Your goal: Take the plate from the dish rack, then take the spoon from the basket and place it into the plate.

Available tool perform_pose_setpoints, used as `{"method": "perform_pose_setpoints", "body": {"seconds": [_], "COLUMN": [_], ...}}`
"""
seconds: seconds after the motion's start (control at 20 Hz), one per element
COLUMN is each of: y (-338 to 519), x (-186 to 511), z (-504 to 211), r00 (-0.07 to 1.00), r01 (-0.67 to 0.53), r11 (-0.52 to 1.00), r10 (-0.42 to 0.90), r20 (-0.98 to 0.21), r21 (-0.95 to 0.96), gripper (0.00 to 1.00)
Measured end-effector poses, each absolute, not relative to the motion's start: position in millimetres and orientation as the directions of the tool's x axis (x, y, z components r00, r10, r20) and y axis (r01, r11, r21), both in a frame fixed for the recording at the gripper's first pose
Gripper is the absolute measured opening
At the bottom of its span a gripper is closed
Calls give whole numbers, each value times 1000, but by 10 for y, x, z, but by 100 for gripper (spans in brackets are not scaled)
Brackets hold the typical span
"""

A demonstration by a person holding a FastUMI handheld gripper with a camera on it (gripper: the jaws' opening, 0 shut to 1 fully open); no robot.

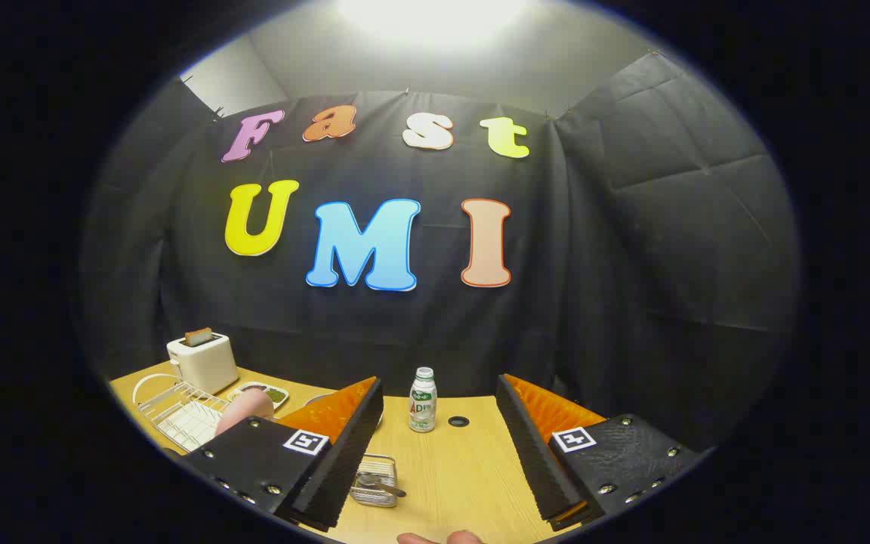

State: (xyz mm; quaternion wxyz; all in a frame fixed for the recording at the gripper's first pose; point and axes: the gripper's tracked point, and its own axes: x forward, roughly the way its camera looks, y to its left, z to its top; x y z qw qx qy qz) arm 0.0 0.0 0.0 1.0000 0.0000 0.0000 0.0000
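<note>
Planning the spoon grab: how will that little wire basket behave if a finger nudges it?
The wire basket, between the open gripper fingers by the left one, looks thin-wired and small, so probably light and apt to slide on the smooth table. It sits low, so tipping seems less likely than skidding. The spoon lies loose inside and may rattle or shift.

1 toaster | 1 dish rack | 1 bottle | 1 basket | 1 spoon
</note>
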Motion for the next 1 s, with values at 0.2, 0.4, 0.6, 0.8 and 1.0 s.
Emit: {"method": "perform_pose_setpoints", "body": {"seconds": [0.2,0.4,0.6,0.8,1.0], "y": [364,618,799,990,1190], "x": [-56,-47,-40,3,55], "z": [257,422,519,540,548], "r00": [1000,999,998,996,990], "r01": [-14,-45,-60,-92,-125], "r11": [999,999,998,996,992], "r10": [14,45,60,92,126], "r20": [2,28,35,-4,-67], "r21": [30,12,17,12,18], "gripper": [92,92,92,92,92]}}
